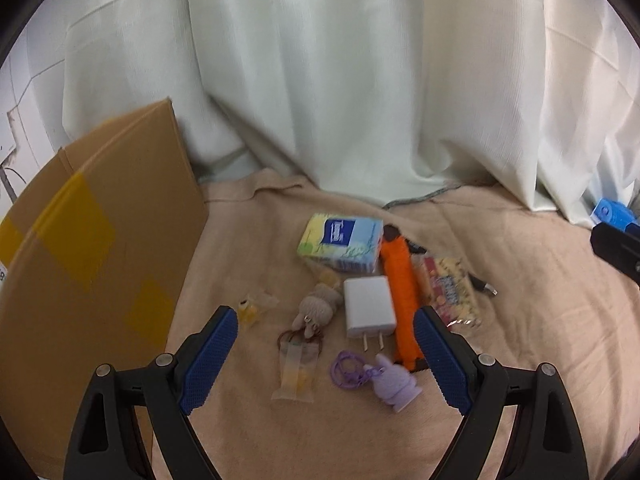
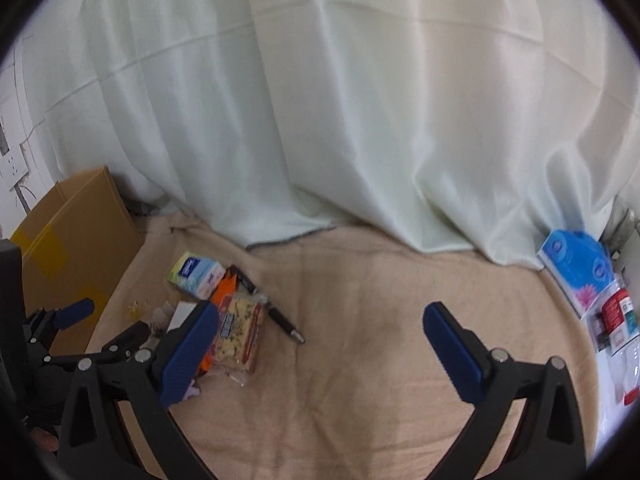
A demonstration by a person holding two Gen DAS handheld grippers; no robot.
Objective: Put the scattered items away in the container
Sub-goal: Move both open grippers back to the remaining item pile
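Observation:
A cardboard box (image 1: 92,240) stands at the left on the beige cloth. Scattered beside it lie a tissue pack (image 1: 342,242), a white charger plug (image 1: 369,306), an orange utility knife (image 1: 400,300), a snack packet (image 1: 452,294), a black pen (image 2: 282,322), a knitted beige toy (image 1: 316,308), a purple bunny keychain (image 1: 394,384), a clear sachet (image 1: 296,372) and a small yellow item (image 1: 246,312). My left gripper (image 1: 326,356) hangs open above the sachet and keychain. Further right, my right gripper (image 2: 320,350) is open over bare cloth, right of the snack packet (image 2: 238,334).
White curtains (image 1: 360,80) hang behind the cloth. Blue and white packets (image 2: 580,276) and other packaged goods (image 2: 616,320) lie at the far right edge. Bare beige cloth (image 2: 380,300) stretches right of the pen.

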